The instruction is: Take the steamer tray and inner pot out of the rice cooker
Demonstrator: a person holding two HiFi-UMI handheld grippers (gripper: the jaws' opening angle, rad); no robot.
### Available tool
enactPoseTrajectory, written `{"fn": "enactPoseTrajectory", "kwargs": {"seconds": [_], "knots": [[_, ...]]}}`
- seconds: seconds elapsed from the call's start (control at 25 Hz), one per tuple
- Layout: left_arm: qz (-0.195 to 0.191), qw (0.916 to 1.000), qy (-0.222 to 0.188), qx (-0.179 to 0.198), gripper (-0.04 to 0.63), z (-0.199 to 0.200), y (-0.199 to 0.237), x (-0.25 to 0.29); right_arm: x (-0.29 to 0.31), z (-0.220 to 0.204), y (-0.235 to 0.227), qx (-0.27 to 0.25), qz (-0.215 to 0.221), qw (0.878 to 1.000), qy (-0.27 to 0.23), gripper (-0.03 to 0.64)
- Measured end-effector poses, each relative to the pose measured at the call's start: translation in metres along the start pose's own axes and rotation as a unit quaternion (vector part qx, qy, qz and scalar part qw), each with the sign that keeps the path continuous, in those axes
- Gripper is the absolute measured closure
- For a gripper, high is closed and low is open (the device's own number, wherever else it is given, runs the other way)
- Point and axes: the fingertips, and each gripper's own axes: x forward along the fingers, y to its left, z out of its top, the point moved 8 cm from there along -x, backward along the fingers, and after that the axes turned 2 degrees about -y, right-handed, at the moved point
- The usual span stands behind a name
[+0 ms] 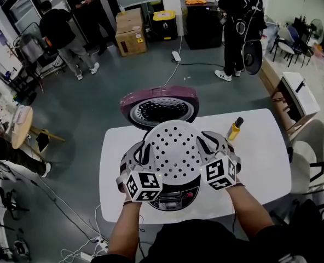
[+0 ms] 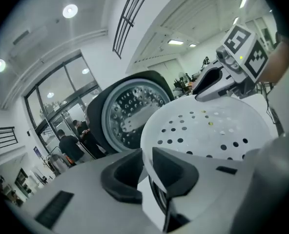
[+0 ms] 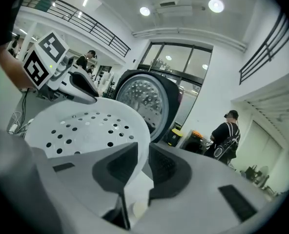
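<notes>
The white perforated steamer tray (image 1: 174,151) hangs above the rice cooker (image 1: 172,197), lifted by both grippers. My left gripper (image 1: 140,156) is shut on the tray's left rim, and my right gripper (image 1: 209,146) is shut on its right rim. In the left gripper view the tray (image 2: 213,130) has its rim pinched between my left gripper's (image 2: 147,172) dark pads. In the right gripper view the tray (image 3: 86,128) has its edge clamped by my right gripper (image 3: 143,167). The cooker's lid (image 1: 160,107) stands open behind. The inner pot is hidden under the tray.
The cooker stands on a white table (image 1: 260,163). A yellow bottle with a black cap (image 1: 235,129) lies at the table's right back. Several people stand on the grey floor beyond, with cardboard boxes (image 1: 131,32) and a cable (image 1: 173,70).
</notes>
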Motion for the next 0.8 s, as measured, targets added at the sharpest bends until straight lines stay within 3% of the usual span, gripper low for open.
{"fn": "enactPoseTrajectory", "kwargs": {"seconds": [0.32, 0.56, 0.8], "knots": [[-0.024, 0.9986, -0.047, -0.011, 0.532, 0.063, -0.046, -0.002, -0.058, -0.028, -0.054, 0.008, -0.045, 0.999, -0.001, 0.549], [-0.067, 0.9937, -0.078, -0.046, 0.538, 0.108, -0.098, 0.007, -0.106, -0.068, -0.094, 0.019, -0.08, 0.996, 0.026, 0.551], [-0.118, 0.9876, -0.087, -0.057, 0.538, 0.134, -0.161, 0.029, -0.145, -0.118, -0.124, 0.039, -0.109, 0.991, 0.07, 0.555]]}}
